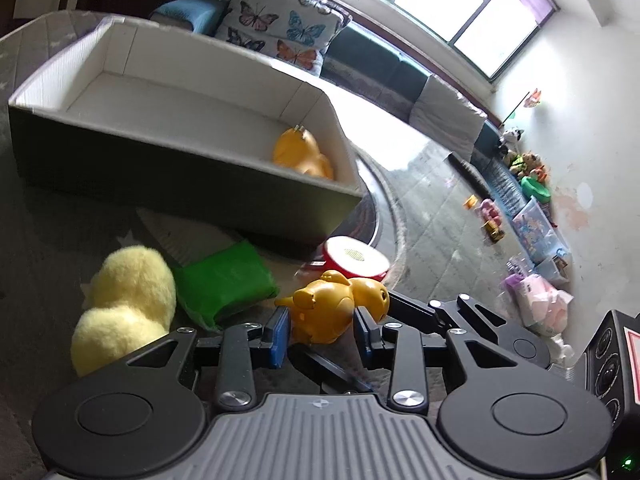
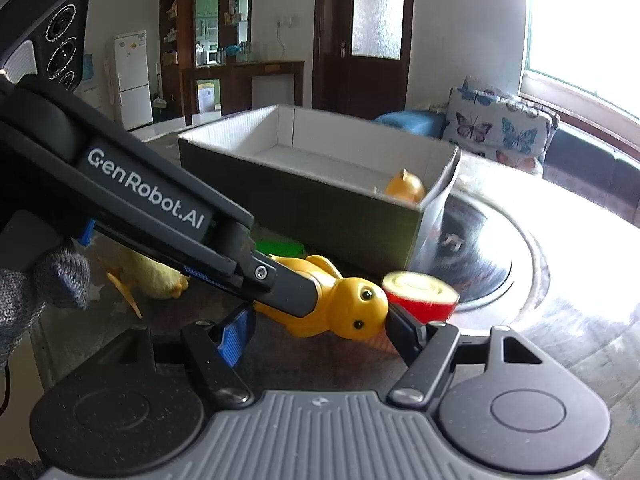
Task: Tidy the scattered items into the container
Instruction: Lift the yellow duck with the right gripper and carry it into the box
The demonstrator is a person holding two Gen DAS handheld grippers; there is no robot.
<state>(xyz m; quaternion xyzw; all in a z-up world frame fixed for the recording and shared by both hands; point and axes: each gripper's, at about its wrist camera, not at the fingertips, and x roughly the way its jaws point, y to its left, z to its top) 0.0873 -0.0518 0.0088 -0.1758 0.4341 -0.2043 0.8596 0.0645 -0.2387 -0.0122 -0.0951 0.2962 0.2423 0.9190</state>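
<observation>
My left gripper is shut on a yellow plastic duck, its blue pads pressed on the duck's body. The same duck shows in the right wrist view, with the left gripper's arm crossing over it. My right gripper is open, its jaws on either side of the duck's head. The cardboard box stands behind, with another yellow duck in its right corner; the box also shows in the right wrist view. A fluffy yellow plush, a green pouch and a red-and-white round toy lie in front of the box.
The items lie on a dark round table with a turntable ring. Beyond it are a sofa with a butterfly cushion, a window and toys along the wall. A fridge and shelves stand at the back.
</observation>
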